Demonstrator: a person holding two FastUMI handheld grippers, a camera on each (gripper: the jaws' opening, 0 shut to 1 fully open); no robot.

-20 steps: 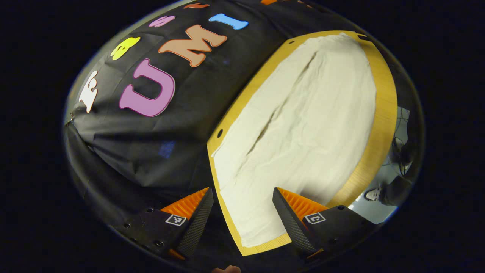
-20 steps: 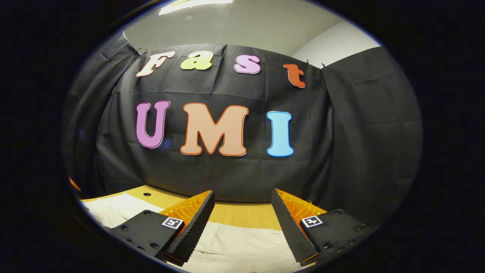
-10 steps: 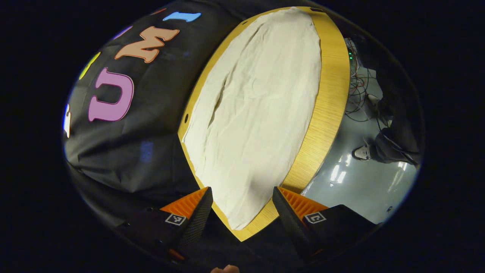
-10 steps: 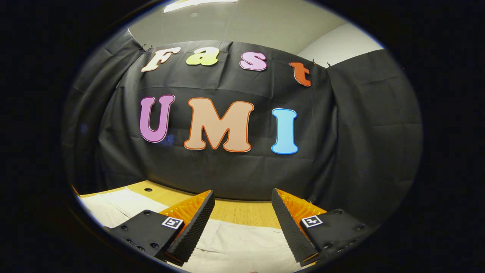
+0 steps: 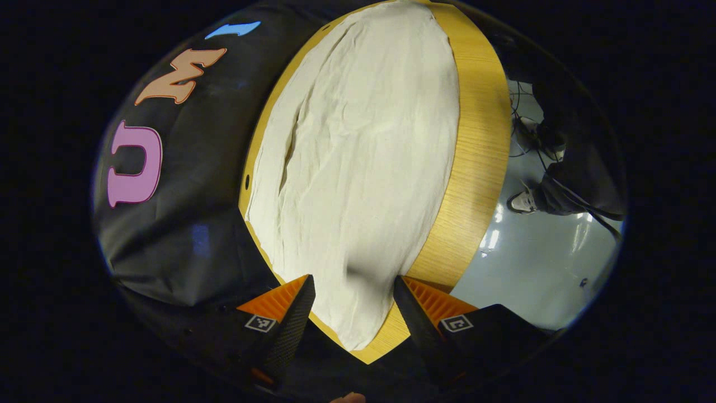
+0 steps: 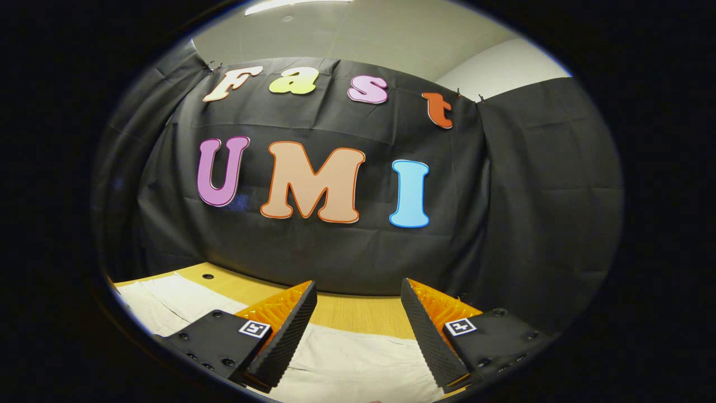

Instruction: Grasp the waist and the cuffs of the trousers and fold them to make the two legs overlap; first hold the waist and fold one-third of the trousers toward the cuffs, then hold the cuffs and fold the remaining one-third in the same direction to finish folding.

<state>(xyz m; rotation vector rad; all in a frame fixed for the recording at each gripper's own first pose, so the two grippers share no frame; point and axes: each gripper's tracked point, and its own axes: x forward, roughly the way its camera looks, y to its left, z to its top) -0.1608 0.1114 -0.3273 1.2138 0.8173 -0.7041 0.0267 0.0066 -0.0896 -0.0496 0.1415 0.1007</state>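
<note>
On the table [image 5: 475, 151], trousers [image 5: 358, 168] (flat) beneath open left tool [image 5: 353, 313].

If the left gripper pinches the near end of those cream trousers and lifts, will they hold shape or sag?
The trousers will likely sag: they lie flat, full of fine wrinkles, like thin cloth. Probably light, so an open left gripper should lift them easily. They may slide on the smooth wooden table.
</note>
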